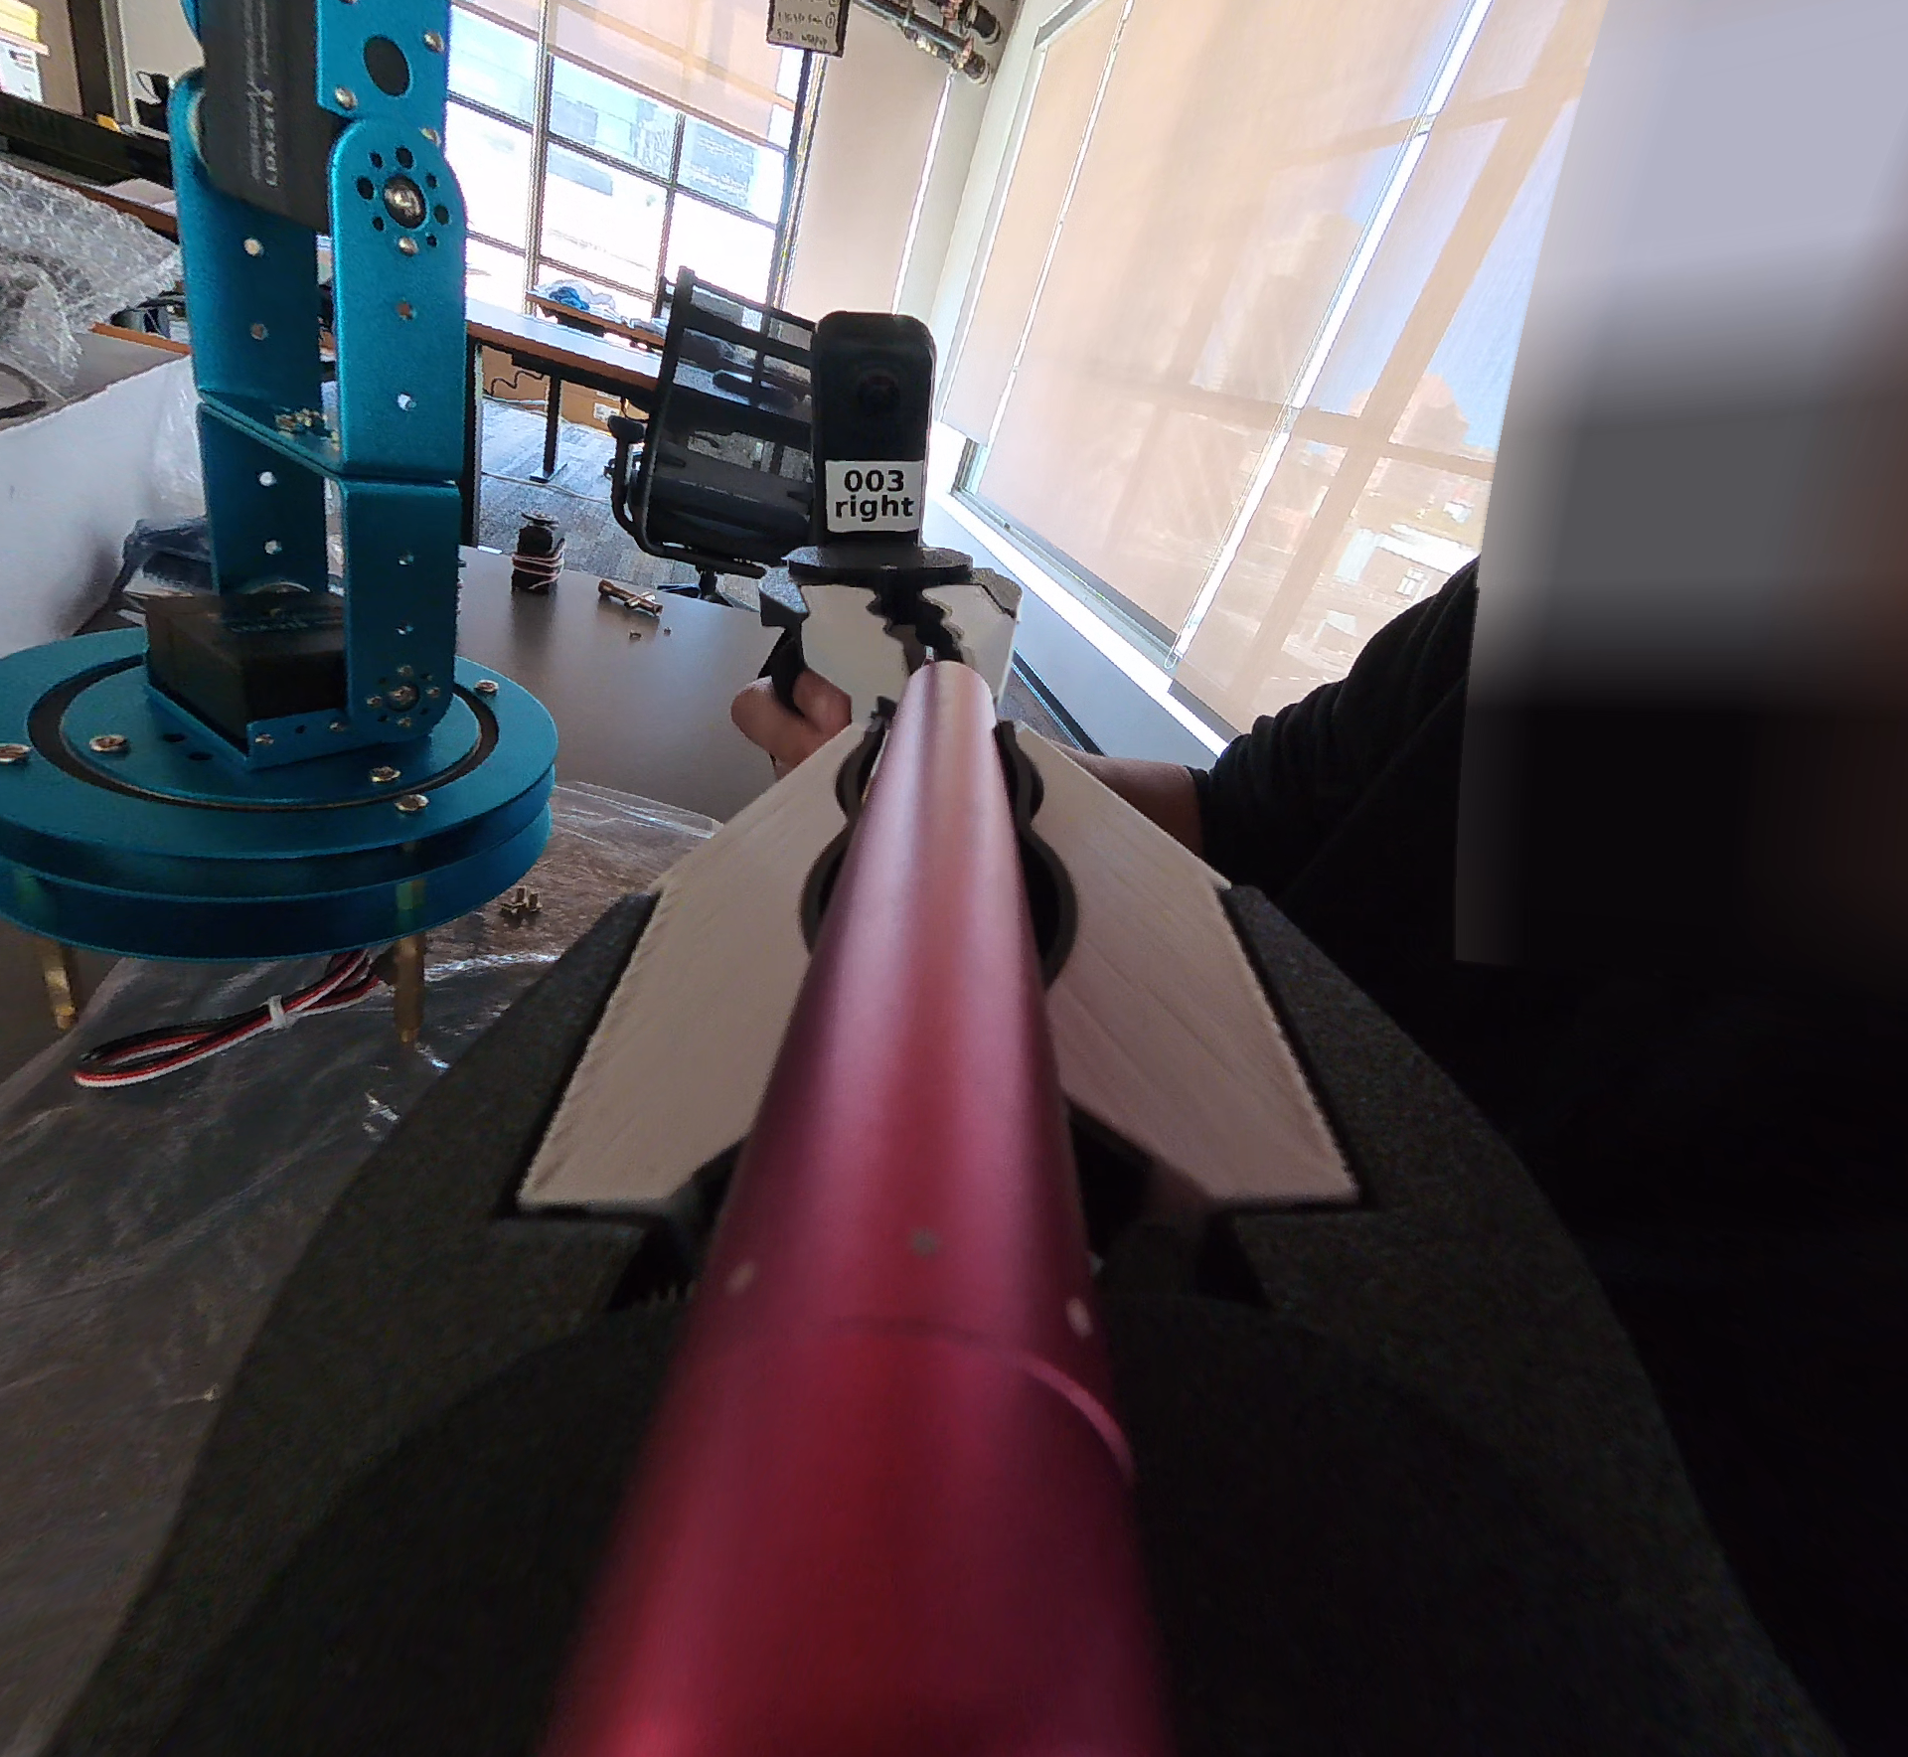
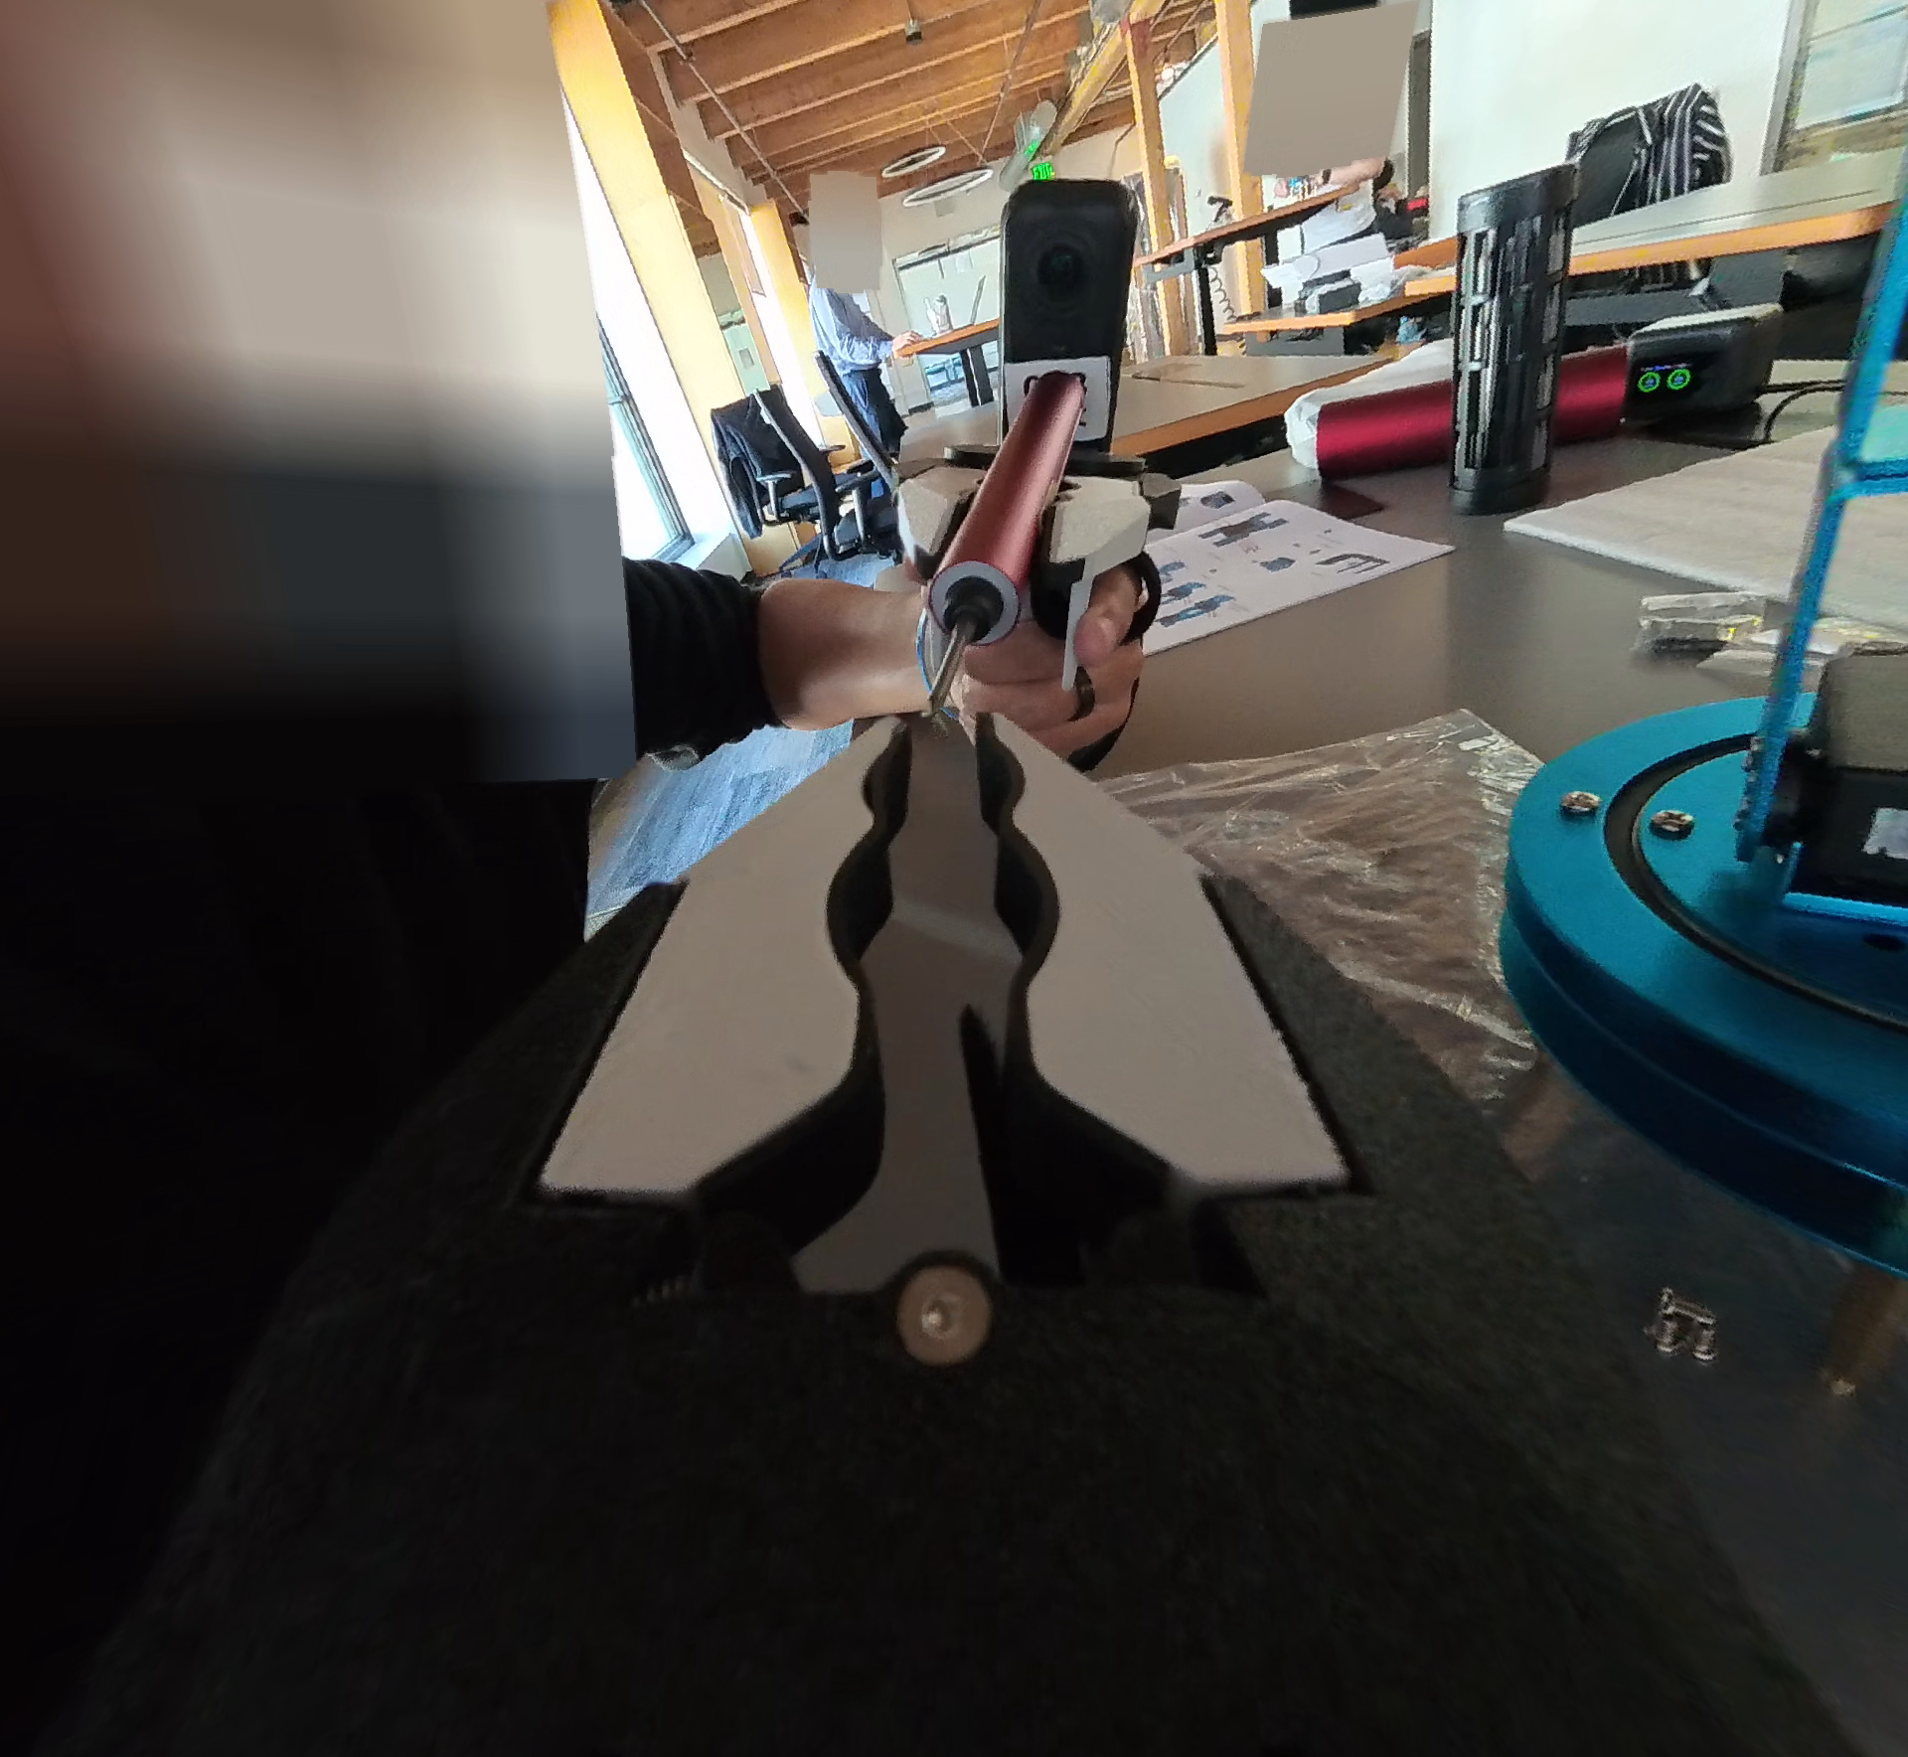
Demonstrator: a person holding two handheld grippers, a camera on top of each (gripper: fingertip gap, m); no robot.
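Observation:
My left gripper (image 1: 940, 727) is shut on a red metal screwdriver handle (image 1: 909, 1191) that runs along between its white fingers (image 1: 661, 1036). In the right wrist view the left gripper (image 2: 1007, 530), held by a hand, points the screwdriver (image 2: 1017, 479) at me, its thin bit (image 2: 955, 665) angled down. My right gripper (image 2: 940, 727) stands open by a narrow gap, and the bit's tip sits right at its fingertips. Whether the tip touches them is unclear. The right gripper (image 1: 909, 654) faces the handle's far end in the left wrist view.
A blue metal robot arm (image 1: 310, 365) stands on a round blue base (image 1: 258, 840) (image 2: 1704, 933) over clear plastic sheet (image 2: 1342, 840). Loose screws (image 2: 1683, 1336), a striped servo wire (image 1: 207, 1036), a small servo (image 1: 537, 551), a booklet (image 2: 1291, 561) and a black mesh cylinder (image 2: 1513, 345) lie around. My right fingertips sit around 5 centimetres from my left ones.

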